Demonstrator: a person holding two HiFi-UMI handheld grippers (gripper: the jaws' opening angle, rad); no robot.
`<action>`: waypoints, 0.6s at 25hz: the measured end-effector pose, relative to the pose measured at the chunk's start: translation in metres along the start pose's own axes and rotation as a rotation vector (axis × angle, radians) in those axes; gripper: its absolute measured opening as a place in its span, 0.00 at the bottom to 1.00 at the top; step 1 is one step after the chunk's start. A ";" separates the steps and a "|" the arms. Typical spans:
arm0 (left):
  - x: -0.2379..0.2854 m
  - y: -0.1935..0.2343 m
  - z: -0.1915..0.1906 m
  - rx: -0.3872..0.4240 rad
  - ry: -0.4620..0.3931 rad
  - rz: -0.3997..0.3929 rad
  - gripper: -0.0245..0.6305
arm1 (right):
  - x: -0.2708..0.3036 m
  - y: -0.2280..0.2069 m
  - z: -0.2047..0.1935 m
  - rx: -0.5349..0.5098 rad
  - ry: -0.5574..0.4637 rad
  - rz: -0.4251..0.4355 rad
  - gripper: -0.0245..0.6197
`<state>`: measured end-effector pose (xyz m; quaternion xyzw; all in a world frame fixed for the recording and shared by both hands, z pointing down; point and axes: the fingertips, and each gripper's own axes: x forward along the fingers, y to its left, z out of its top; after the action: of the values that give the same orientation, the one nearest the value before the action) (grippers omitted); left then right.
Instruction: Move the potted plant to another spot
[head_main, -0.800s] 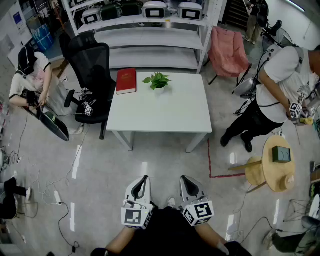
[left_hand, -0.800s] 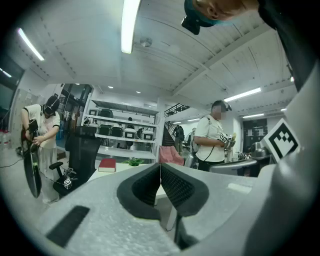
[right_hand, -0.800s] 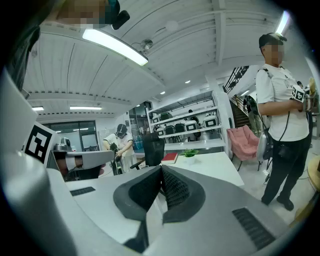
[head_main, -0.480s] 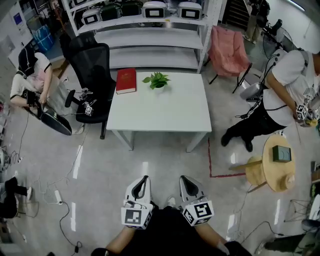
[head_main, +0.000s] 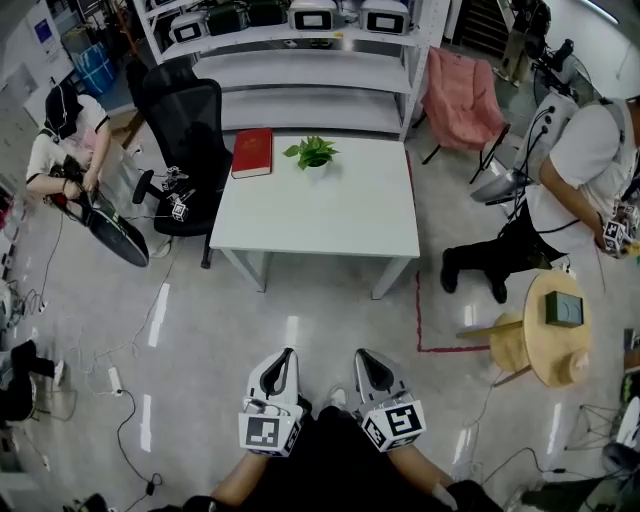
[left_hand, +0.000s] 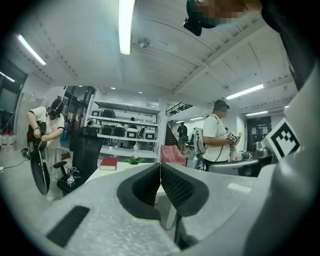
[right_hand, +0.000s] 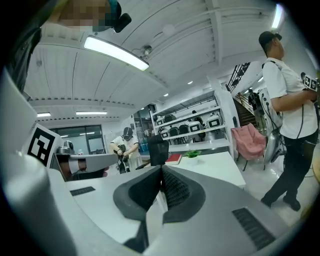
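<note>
Potted plant (head_main: 312, 153) sits on the white worktop (head_main: 330, 220), close to the far edge and left of that edge's midpoint. Pot is upright, with green leaves spreading over it. A red book (head_main: 252, 156) lies flat just beside it, toward the far left corner, with a small gap between them. The rest of the worktop surface is bare white.

Left gripper (head_main: 287, 356) and right gripper (head_main: 361, 355) are both held low in front of the person's body, over the floor (head_main: 200, 330), side by side and pointing toward the worktop. Both are well short of the worktop's near edge, so the plant is well apart from either one, straight ahead across the full depth of the top.

Left fingers (left_hand: 176, 187) are pressed together with nothing between them. In the left gripper view the plant shows small, above and left of the fingertips.

Right fingers (right_hand: 175, 191) are likewise pressed together and empty. In the right gripper view the plant sits above and right of the tips.

A black office chair (head_main: 190, 130) stands off the worktop's left edge, and a shelf unit (head_main: 300, 60) stands behind the far edge.
</note>
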<state>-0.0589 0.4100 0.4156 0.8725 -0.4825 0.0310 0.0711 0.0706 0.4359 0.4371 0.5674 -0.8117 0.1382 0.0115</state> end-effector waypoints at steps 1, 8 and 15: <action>-0.001 -0.003 -0.001 0.000 -0.002 0.006 0.06 | -0.002 -0.001 -0.001 -0.006 0.001 0.006 0.05; 0.001 -0.011 -0.008 -0.005 0.012 0.029 0.06 | -0.004 -0.013 -0.007 0.002 0.005 0.024 0.06; 0.038 -0.006 -0.009 0.001 0.008 0.006 0.06 | 0.023 -0.034 -0.004 -0.006 0.003 0.008 0.06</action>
<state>-0.0334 0.3829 0.4285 0.8709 -0.4848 0.0351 0.0727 0.0936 0.4047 0.4527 0.5639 -0.8143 0.1367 0.0135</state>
